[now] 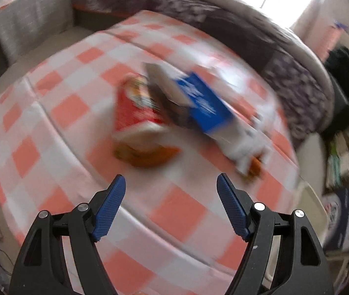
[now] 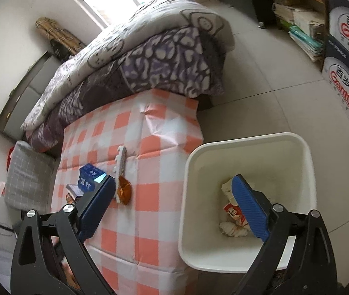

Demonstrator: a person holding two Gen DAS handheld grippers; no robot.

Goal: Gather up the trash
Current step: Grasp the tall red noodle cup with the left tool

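The left gripper (image 1: pixel 171 184) stands wide open and holds nothing, over the checkered table (image 1: pixel 58 132). The right gripper (image 2: pixel 172 184) is also wide open and empty, over the white bin (image 2: pixel 248 145) beside the table. On the table, the blue box (image 1: pixel 202 103) lies with its long axis diagonal, next to a red carton (image 1: pixel 135 113).

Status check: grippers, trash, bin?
Both hand-held grippers open, empty. Blue carton, red packet on checked table. Bin partly filled, unobstructed.
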